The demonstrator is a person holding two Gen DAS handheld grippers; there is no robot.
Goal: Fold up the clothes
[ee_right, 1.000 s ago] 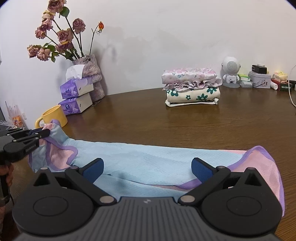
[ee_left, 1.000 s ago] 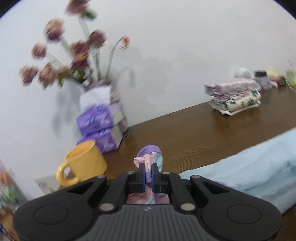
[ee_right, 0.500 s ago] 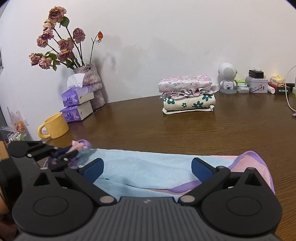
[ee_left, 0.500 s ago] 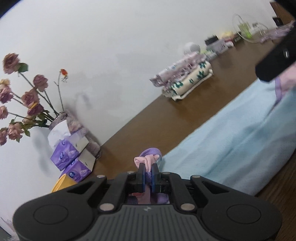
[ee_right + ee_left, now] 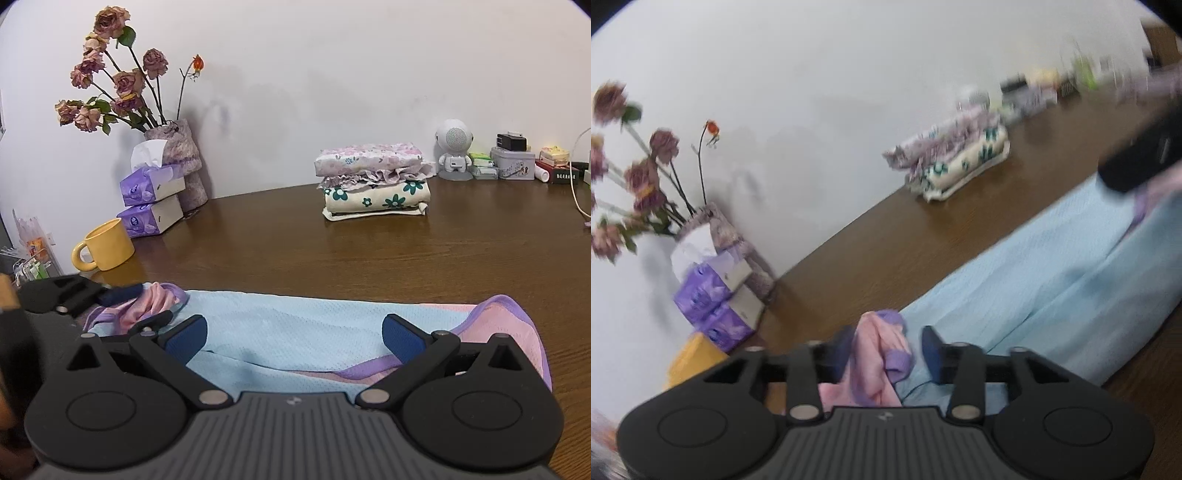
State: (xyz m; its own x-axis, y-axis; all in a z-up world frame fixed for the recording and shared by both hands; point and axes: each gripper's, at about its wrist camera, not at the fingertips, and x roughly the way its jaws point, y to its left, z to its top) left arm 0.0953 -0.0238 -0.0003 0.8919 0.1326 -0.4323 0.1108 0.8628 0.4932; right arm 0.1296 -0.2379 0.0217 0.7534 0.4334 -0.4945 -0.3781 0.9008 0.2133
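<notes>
Left gripper rolled, angled down, jaws just parted off garment; right gripper spread wide

A garment lies spread across the near edge of the tabletop. Behind it, at the wall, sits a stack of folded clothes. Far left, two tissue boxes are stacked before a vase of roses, a mug just in front. A robot-shaped figure stands right of the stack.
</notes>
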